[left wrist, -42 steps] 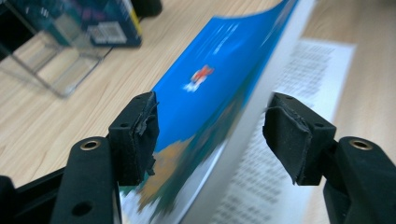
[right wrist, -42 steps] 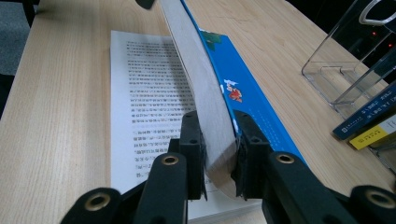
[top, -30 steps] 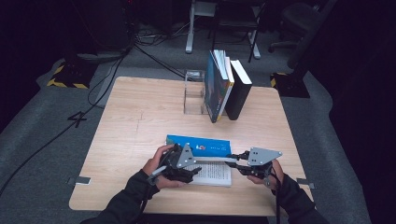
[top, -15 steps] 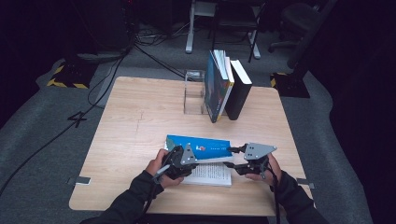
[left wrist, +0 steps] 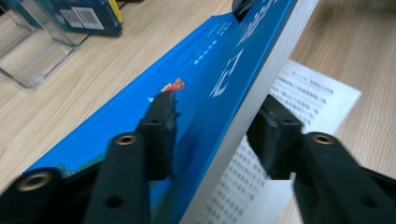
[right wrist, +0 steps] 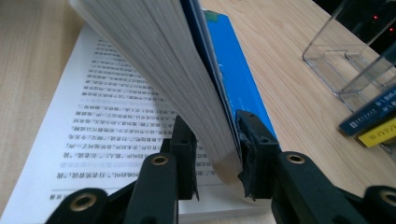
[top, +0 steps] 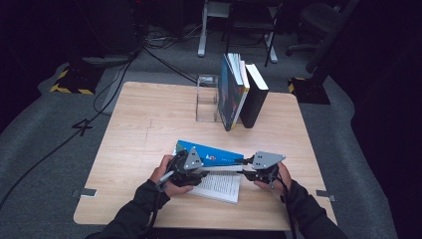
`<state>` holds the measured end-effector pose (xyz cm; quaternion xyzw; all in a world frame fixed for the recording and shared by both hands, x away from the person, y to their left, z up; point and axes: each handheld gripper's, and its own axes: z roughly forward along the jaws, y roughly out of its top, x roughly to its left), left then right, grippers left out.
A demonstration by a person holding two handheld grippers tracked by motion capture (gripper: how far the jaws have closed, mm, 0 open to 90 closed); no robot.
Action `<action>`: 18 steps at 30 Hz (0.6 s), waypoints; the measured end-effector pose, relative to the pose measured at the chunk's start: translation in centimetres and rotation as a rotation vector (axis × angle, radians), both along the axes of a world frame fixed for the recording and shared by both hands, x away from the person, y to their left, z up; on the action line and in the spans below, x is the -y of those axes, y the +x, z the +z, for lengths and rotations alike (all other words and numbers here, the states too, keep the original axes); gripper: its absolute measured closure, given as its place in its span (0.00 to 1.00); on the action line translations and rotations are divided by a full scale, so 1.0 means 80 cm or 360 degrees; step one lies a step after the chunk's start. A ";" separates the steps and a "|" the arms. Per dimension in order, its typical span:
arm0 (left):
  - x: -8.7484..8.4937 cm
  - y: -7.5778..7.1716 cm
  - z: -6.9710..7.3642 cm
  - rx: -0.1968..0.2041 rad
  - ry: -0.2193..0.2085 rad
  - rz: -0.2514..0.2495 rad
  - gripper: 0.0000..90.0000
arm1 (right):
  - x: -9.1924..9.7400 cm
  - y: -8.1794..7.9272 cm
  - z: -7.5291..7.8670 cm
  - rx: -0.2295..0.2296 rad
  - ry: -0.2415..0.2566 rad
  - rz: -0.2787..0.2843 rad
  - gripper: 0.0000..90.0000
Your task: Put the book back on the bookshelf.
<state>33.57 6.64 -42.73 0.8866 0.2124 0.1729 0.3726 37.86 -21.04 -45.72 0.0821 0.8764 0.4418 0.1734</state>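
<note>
Lying btwn both grippers' fingers [right wrist: 184, 158]: blue book's [top: 211, 152] raised half.

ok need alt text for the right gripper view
A black claw straddles the raised block of pages of an open blue-covered book, with a printed page lying flat on the wooden table. A clear plastic stand sits beyond.

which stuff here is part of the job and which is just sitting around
In the job: blue book, open with a printed page lying flat; left gripper; right gripper.

Lying about: upright books; clear stand.
</note>
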 end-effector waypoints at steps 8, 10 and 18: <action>0.015 -0.007 -0.004 0.0067 0.0013 0.0021 0.65 | -0.006 -0.006 0.003 0.0005 -0.0009 0.0009 0.80; 0.013 -0.007 -0.005 0.0071 -0.0016 0.0023 0.71 | -0.007 -0.007 0.004 0.0004 -0.0012 0.0003 0.79; 0.003 -0.002 -0.012 0.0014 -0.0131 0.0011 0.81 | -0.004 -0.005 0.007 -0.0011 0.0064 -0.0077 0.63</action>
